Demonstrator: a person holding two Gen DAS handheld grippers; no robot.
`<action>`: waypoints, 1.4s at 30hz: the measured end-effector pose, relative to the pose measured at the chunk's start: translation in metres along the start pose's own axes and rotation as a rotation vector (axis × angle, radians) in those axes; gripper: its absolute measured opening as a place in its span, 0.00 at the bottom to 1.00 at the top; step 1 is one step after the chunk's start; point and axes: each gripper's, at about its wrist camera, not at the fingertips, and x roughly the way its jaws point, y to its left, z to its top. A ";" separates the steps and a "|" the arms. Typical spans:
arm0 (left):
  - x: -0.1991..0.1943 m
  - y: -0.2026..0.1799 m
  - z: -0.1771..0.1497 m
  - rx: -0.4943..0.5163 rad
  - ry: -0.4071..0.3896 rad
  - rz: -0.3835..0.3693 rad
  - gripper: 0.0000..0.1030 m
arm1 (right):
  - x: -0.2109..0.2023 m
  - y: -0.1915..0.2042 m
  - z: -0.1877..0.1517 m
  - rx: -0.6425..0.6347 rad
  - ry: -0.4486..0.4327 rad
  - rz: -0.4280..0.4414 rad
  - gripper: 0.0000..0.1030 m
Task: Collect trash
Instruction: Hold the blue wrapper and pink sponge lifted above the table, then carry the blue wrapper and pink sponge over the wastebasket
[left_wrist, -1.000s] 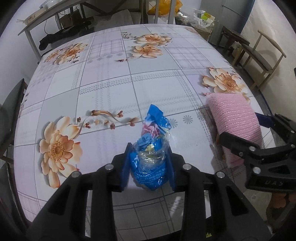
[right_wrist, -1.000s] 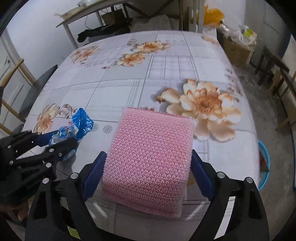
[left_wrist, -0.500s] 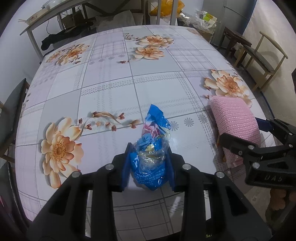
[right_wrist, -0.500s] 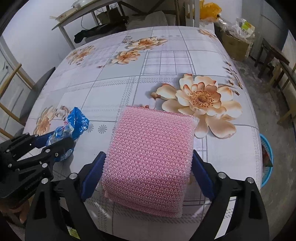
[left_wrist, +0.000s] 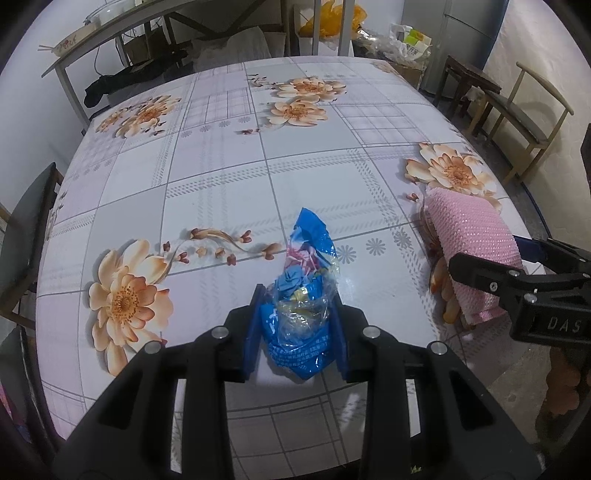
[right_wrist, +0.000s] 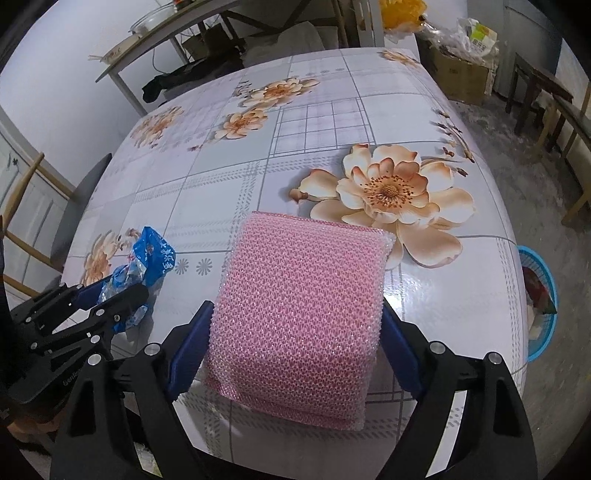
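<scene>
Left gripper clamped on a crumpled blue plastic wrapper on the floral tablecloth. Right gripper has just been closing, pads squeezing the pink bubble-wrap pad near the table's edge. Blue basket stands on the floor.

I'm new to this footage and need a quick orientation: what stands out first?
The pink bubble wrap pad fills the near table edge, clamped in the right claw. To its left, the left claw pinches a crumpled blue plastic bag. A blue basket sits on the floor, right of the flowered tablecloth.
</scene>
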 end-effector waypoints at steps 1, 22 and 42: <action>0.000 0.000 0.000 -0.001 0.000 0.001 0.29 | 0.000 0.000 0.000 0.003 0.001 0.001 0.80; -0.004 0.002 0.000 0.007 -0.011 0.021 0.29 | -0.003 -0.004 0.000 0.027 0.001 0.023 0.80; -0.012 0.002 0.005 0.026 -0.046 0.037 0.29 | -0.014 -0.008 0.002 0.052 -0.025 0.048 0.80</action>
